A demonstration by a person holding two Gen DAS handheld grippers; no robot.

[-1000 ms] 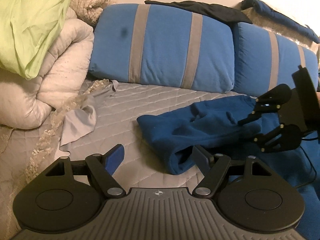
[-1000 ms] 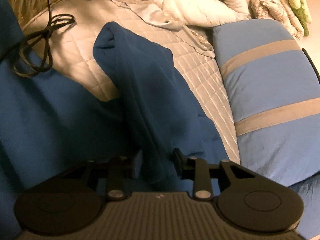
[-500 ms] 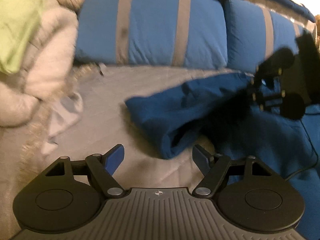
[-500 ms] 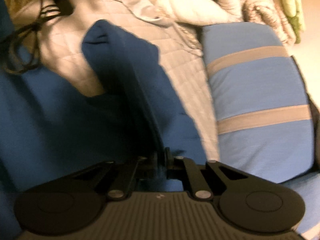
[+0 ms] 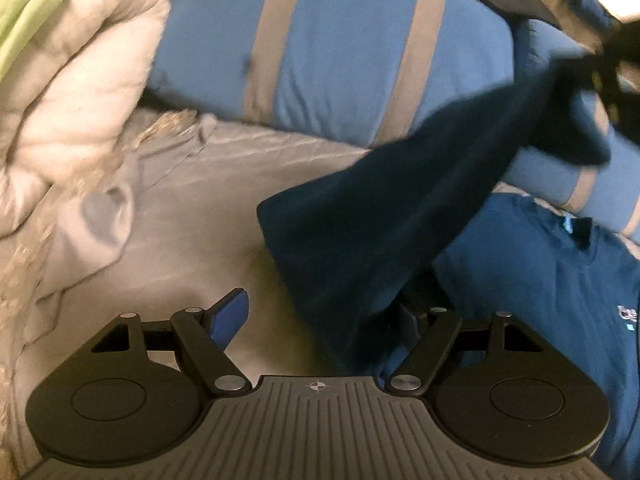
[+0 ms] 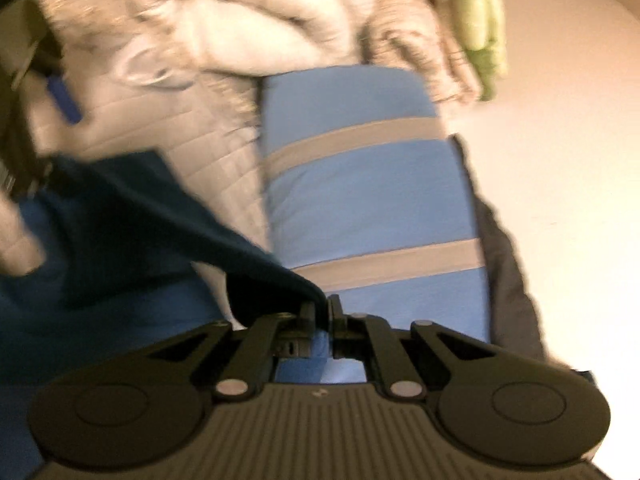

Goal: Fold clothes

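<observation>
A sleeve [image 5: 384, 216] runs from between the left tongs [image 5: 320, 316] up rightward to the right tongs [image 6: 320, 312]. The shirt [image 5: 560, 280] lies right on the bed [image 5: 192, 208]; pillows [image 5: 340, 48] behind, bedding [image 5: 72, 80] left.

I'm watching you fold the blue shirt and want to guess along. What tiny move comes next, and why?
Probably close the left gripper on the hanging shirt sleeve. The right gripper is shut on the sleeve's other end and holds it up off the quilted bedcover, while the left one is open with the cloth draped between its fingers. Both ends need holding before folding it over.
</observation>
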